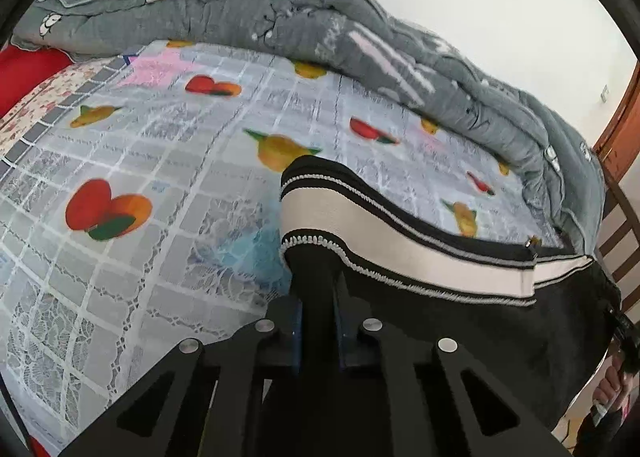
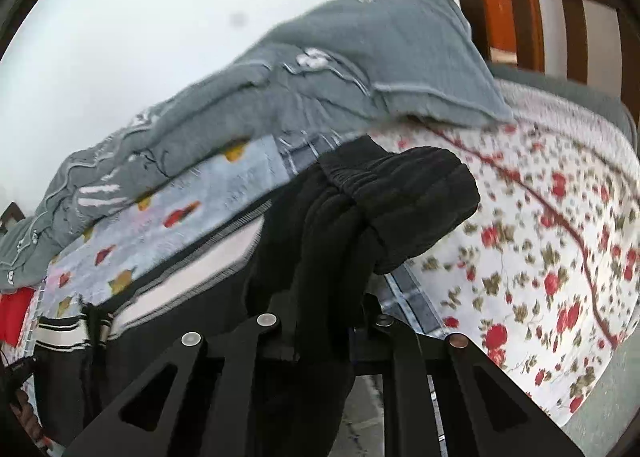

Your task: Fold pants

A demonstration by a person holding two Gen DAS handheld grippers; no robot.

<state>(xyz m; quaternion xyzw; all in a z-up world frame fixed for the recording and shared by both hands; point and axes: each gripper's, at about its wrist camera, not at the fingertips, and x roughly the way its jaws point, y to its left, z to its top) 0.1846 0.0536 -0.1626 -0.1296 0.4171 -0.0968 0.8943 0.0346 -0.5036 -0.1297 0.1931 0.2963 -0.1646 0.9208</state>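
Black pants (image 1: 460, 321) with a white side stripe (image 1: 400, 245) hang stretched above the bed between my two grippers. My left gripper (image 1: 316, 293) is shut on one end of the pants, with the striped edge folded over its tips. My right gripper (image 2: 328, 289) is shut on the bunched black ribbed waistband (image 2: 404, 197); the fabric covers its fingers. The pants also show in the right wrist view (image 2: 192, 313), running left toward the other gripper.
The bed has a grey checked fruit-print sheet (image 1: 160, 185) and a floral sheet (image 2: 540, 241). A rumpled grey quilt (image 1: 360, 37) lies along the wall side. A wooden footboard (image 2: 532, 17) and a red cloth (image 1: 24, 69) sit at the ends.
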